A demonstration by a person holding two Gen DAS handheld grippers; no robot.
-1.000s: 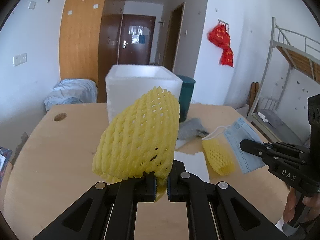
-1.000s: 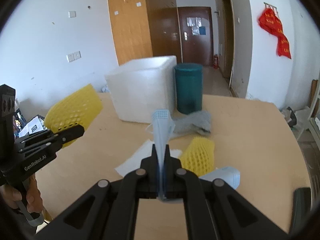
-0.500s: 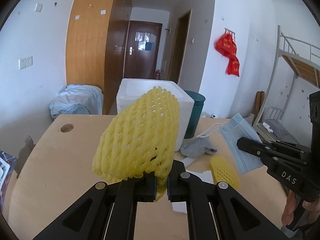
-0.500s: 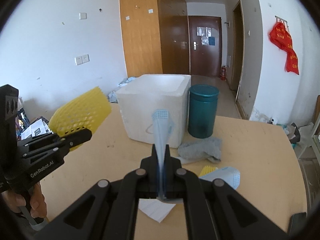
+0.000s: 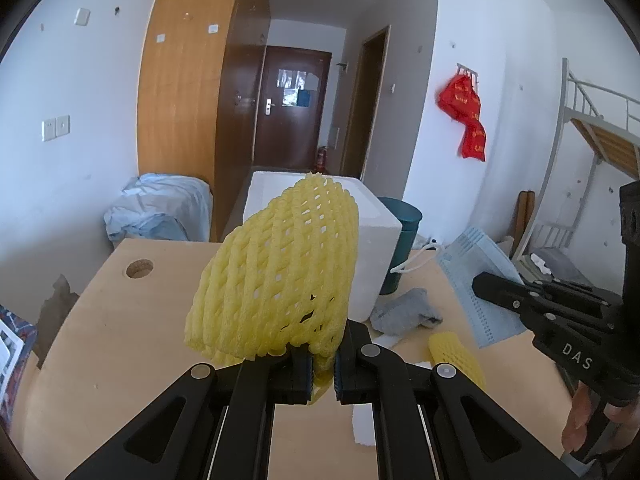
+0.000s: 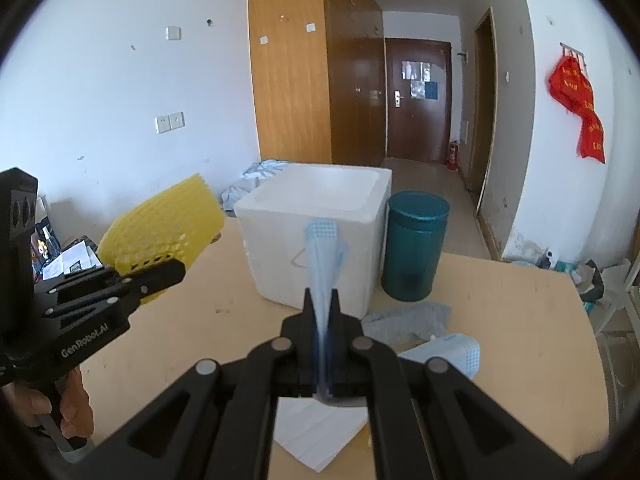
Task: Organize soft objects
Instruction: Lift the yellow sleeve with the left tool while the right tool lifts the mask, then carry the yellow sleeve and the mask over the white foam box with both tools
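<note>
Your left hand-held gripper [image 5: 322, 364] is raised above the counter, its jaws pinched nearly together on the lower edge of a yellow foam net [image 5: 276, 276], which stands up from the fingertips. Your right hand-held gripper [image 6: 320, 304] is level beside it, jaws clamped on a blue face mask [image 6: 322, 256] held edge-on. Your fingers wrap each handle from below, the left hand [image 6: 70, 408] and the right hand [image 5: 588, 416].
</note>
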